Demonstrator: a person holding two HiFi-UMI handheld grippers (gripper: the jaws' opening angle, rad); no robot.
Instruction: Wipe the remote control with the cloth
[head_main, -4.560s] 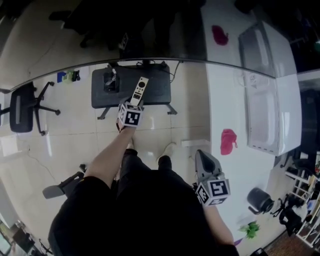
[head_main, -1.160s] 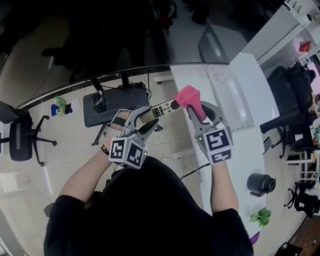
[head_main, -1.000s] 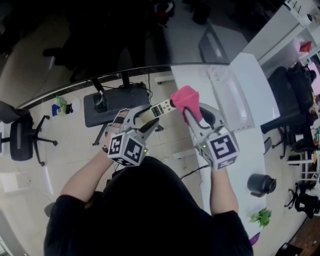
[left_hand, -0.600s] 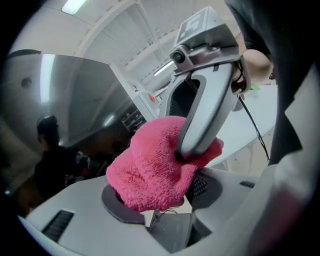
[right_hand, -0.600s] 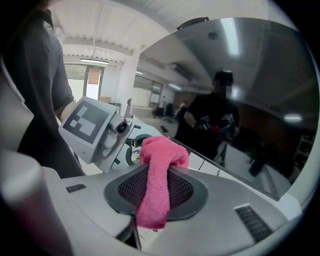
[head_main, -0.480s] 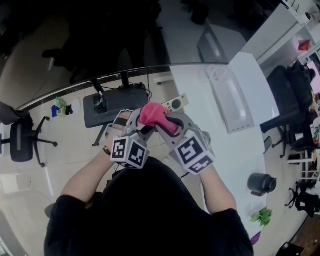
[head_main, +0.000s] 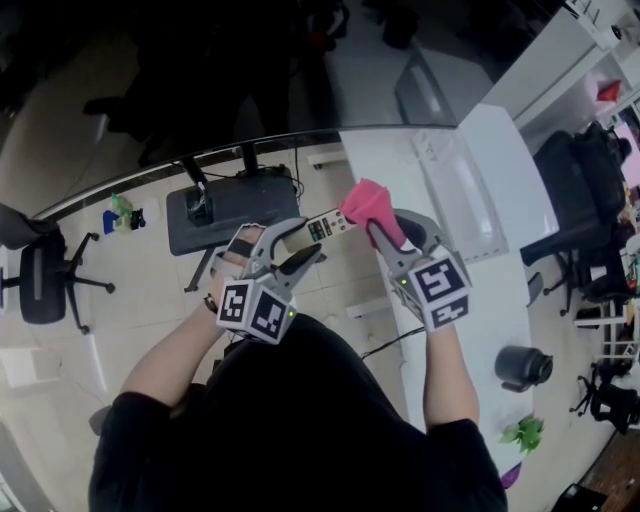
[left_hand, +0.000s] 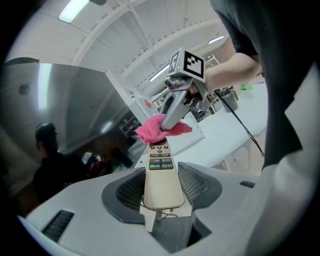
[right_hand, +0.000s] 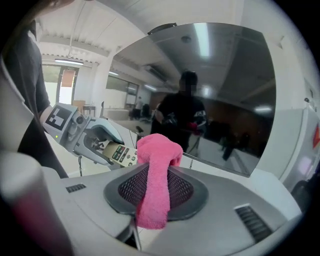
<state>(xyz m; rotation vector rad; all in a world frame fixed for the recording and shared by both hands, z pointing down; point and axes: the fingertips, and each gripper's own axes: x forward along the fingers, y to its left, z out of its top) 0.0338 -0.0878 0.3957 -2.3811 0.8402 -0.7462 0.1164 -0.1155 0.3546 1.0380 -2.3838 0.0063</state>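
While the head view is showing the left claw and the right claw meeting above the tiled floor, only the left gripper view is revealing the left one pinching the near end of the remote control. Only the right gripper view is revealing the right one clamping the pink cloth, whose bunched end is touching the remote's far end. To the right, a white worktop is stretching away; at far left, an office chair is standing.
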